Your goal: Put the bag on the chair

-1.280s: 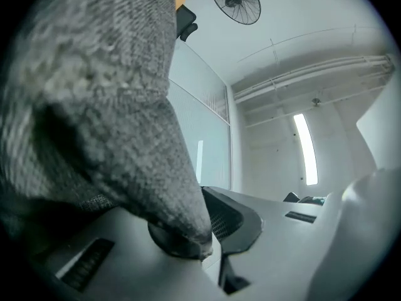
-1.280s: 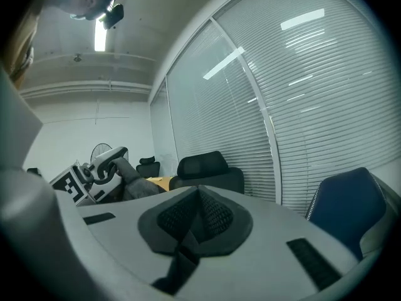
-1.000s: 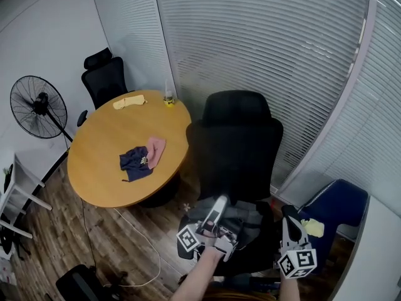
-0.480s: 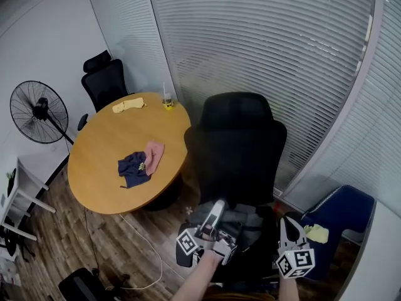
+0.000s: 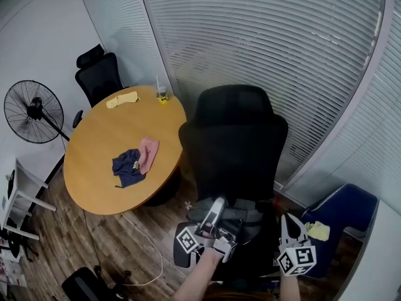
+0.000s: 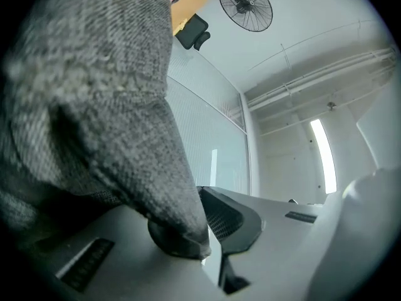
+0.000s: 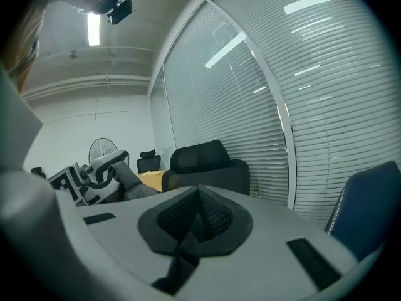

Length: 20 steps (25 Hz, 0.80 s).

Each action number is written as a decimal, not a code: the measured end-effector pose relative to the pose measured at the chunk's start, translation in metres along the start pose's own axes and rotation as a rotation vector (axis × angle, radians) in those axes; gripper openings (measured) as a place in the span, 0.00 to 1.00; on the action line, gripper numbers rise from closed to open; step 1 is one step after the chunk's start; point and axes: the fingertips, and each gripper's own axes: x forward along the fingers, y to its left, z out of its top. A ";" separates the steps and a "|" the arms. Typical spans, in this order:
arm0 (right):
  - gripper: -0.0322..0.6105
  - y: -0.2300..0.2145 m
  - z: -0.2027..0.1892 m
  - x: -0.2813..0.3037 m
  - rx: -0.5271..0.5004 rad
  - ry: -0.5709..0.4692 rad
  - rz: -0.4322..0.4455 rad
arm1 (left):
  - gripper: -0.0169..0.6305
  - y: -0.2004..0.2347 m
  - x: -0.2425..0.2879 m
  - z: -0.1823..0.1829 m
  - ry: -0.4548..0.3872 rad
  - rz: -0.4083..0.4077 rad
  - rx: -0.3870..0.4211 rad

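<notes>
Since a second ago our view has swung slightly, so the round wooden surface (image 5: pixel 94 168) and the fan (image 5: pixel 32 111) sit further left. The black chair (image 5: pixel 235 149) fills more of the middle, and both tools have kept their places low in front of it.

Our left hand-held gripper (image 5: pixel 217 204) is pressed together on a fold of the grey bag (image 5: pixel 241 218). In the left gripper view the woven fabric bunches right at its tips. The bag lies low in front of the chair's backrest, over the seat. We cannot tell whether its weight rests there.

Our right hand-held gripper (image 5: pixel 287 223) is just right of the bag, its pads pressed together with nothing between them.

On the surface lie a dark blue cloth (image 5: pixel 128 167) touching a pink cloth (image 5: pixel 149 153), and a yellow cloth (image 5: pixel 122 99) near the far edge.
</notes>
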 end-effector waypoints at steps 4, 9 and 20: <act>0.07 -0.006 -0.008 0.006 0.008 0.026 -0.001 | 0.06 0.012 0.002 0.007 -0.022 -0.006 -0.019; 0.07 -0.014 -0.017 0.017 0.019 0.048 -0.004 | 0.06 0.029 0.008 0.010 0.007 0.013 -0.007; 0.07 -0.031 -0.034 0.049 0.039 0.097 0.009 | 0.06 0.079 0.011 0.025 -0.004 0.103 0.009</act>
